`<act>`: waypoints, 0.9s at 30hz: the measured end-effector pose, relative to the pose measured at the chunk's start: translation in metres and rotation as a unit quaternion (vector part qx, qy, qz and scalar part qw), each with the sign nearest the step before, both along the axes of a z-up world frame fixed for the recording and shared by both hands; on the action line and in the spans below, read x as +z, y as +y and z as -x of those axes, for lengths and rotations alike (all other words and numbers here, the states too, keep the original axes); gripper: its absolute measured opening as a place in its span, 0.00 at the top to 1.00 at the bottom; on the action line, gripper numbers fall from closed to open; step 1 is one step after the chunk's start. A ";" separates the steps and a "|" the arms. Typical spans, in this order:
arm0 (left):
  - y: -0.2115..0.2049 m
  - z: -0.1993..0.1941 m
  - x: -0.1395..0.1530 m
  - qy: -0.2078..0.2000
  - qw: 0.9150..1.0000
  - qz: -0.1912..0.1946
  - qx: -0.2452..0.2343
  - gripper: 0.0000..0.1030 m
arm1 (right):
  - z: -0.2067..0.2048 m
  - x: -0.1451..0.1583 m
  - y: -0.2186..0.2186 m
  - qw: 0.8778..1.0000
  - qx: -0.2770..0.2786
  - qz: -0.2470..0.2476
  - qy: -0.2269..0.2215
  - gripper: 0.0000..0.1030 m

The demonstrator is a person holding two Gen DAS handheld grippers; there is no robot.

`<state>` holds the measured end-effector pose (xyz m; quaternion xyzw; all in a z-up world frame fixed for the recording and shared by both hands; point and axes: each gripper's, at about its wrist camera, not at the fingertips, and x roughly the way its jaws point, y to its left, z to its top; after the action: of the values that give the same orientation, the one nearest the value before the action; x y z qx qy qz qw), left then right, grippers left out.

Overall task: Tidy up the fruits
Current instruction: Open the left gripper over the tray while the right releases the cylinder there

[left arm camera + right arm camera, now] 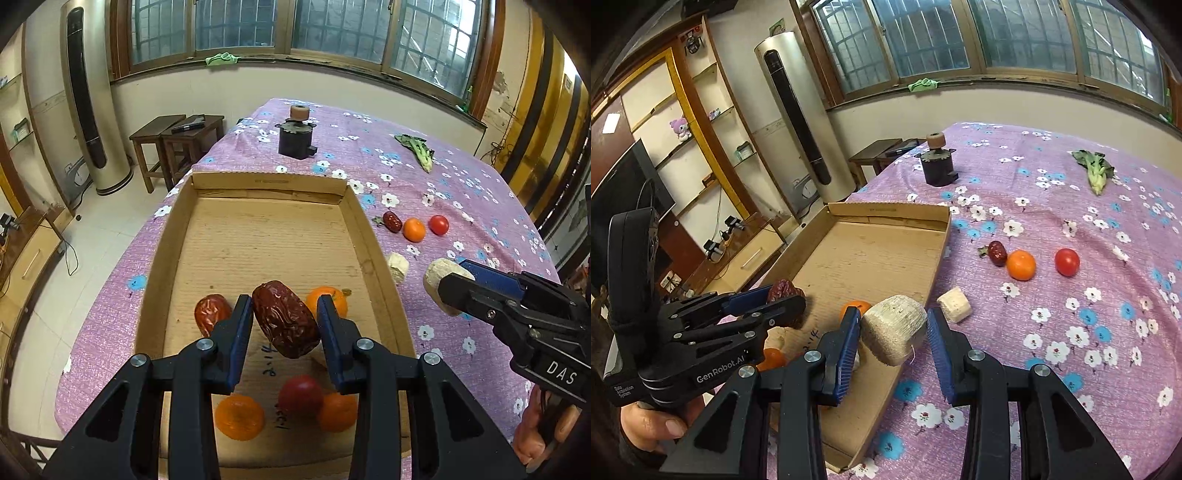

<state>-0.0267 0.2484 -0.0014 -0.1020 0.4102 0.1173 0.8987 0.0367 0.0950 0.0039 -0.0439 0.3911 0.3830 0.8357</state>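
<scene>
My left gripper [282, 314] is shut on a wrinkled red date [286, 323] and holds it above the cardboard tray [258, 236]. The tray holds another date [210, 312], oranges [240, 417] and a tomato [300, 393]. My right gripper [892, 328] is shut on a pale corn-cob piece [893, 328] over the tray's right wall [938, 258]. It shows in the left wrist view [448, 286] too. On the cloth lie a date [997, 253], an orange [1021, 264], a tomato [1066, 261] and another cob piece [955, 304].
A purple flowered cloth [1071, 332] covers the table. A dark jar with a wooden knob [936, 162] stands at the far end. A leafy green stalk [1095, 171] lies far right. Stools [177, 144] and a tower air conditioner [88, 96] stand beyond the left edge.
</scene>
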 end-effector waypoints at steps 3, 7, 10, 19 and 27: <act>0.003 0.000 -0.001 0.001 1.000 0.000 0.002 0.67 | -0.001 -0.002 0.004 1.000 0.003 0.001 0.002 0.63; 0.007 -0.001 -0.003 0.003 1.000 0.002 0.005 0.67 | -0.003 -0.004 0.009 1.000 0.006 0.004 0.004 0.63; 0.012 -0.002 -0.004 0.004 1.000 0.004 0.009 0.67 | -0.003 -0.006 0.013 1.000 0.009 0.004 0.006 0.63; 0.032 -0.010 -0.009 0.013 1.000 0.016 0.019 0.67 | -0.015 -0.011 0.033 1.000 0.018 0.009 0.011 0.63; 0.065 -0.044 -0.017 0.040 0.998 0.019 0.041 0.67 | -0.054 -0.026 0.087 0.998 0.039 0.031 0.037 0.63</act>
<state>0.0170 0.3134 -0.0187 -0.1311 0.4431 0.1499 0.8741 0.0906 0.1817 -0.0223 -0.0707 0.4318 0.4042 0.8032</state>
